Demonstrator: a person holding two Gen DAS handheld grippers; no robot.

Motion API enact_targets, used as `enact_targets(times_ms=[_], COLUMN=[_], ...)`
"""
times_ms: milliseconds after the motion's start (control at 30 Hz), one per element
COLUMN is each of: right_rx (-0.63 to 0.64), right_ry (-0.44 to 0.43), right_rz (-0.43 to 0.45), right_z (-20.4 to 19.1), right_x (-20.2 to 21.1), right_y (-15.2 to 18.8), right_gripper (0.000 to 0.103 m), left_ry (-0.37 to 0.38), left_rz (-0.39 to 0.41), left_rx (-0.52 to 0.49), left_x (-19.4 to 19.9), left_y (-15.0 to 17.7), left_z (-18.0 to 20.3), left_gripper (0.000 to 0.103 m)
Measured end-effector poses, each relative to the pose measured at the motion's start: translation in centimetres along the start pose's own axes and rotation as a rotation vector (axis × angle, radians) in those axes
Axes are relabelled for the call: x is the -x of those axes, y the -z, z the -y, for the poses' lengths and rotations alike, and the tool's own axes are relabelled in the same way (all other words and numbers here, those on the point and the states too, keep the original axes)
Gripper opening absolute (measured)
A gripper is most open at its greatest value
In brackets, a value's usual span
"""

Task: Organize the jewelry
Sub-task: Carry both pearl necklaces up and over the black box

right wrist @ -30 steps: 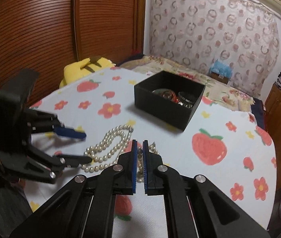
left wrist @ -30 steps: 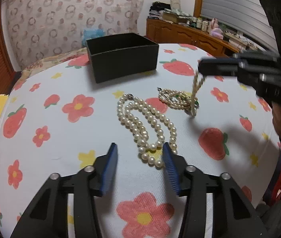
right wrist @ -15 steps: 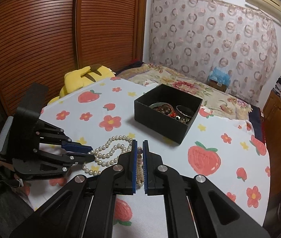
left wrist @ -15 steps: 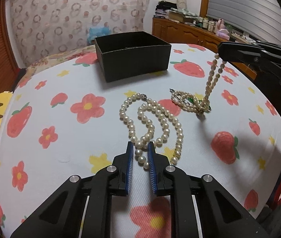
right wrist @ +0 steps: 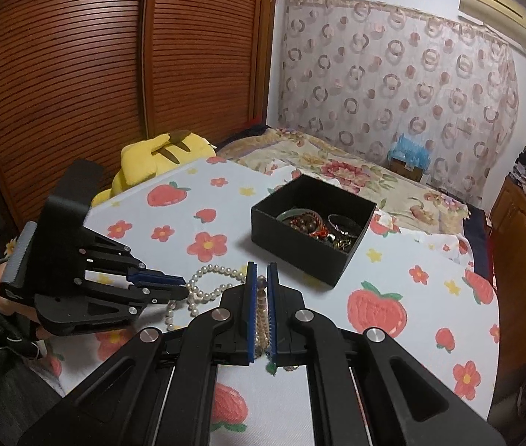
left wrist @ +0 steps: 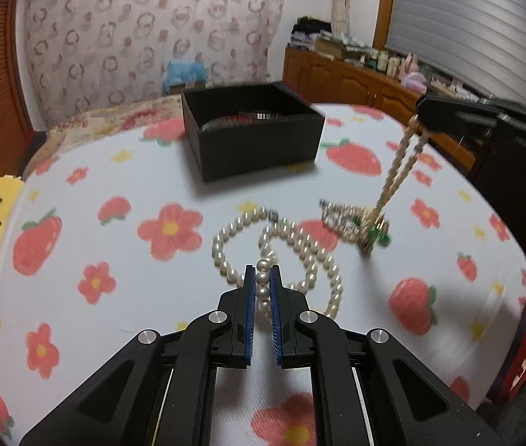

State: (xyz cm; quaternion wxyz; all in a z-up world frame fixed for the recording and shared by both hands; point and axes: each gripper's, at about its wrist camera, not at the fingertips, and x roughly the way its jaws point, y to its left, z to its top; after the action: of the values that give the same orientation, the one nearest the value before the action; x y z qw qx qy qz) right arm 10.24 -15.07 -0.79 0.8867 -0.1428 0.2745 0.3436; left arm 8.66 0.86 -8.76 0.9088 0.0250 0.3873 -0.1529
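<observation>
A large white pearl necklace (left wrist: 300,249) lies looped on the flowered tablecloth. My left gripper (left wrist: 262,278) is shut on its near end; it also shows in the right wrist view (right wrist: 179,286). A finer beaded necklace (left wrist: 400,171) with green stones (left wrist: 378,232) hangs taut from my right gripper (left wrist: 421,120), its lower part still on the cloth. In the right wrist view my right gripper (right wrist: 261,278) is shut on this strand (right wrist: 261,319). A black open box (right wrist: 313,228) holding bracelets and beads stands beyond both necklaces.
The round table (left wrist: 77,297) has a white cloth with red flowers and strawberries. A yellow plush toy (right wrist: 155,160) sits at its left edge. A bed (right wrist: 337,163) and a wooden cabinet (left wrist: 356,81) stand behind.
My left gripper closed on the pearl necklace's near end and began lifting it. My right gripper rose higher, pulling the fine strand up and taut.
</observation>
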Motion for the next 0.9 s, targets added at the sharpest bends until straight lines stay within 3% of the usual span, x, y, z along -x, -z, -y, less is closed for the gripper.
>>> enact_targets(times_ms=[367,900], right_rx=[0.022,0.052], right_ry=[0.024,0.062], right_rz=[0.065,0.153], right_z=[0.0,0.6], right_x=[2.0,5.1], right_y=[-3.1,-7.8], right_gripper=[0.006,0.006], left_ry=[0.002,-0.006], left_rz=[0.137,0.226], left_rx=[-0.003,-0.018], left_x=[4.5,7.6], left_y=[-4.2,-8.3], left_z=[0.1,-0.2], left_gripper=[0.007,0.007])
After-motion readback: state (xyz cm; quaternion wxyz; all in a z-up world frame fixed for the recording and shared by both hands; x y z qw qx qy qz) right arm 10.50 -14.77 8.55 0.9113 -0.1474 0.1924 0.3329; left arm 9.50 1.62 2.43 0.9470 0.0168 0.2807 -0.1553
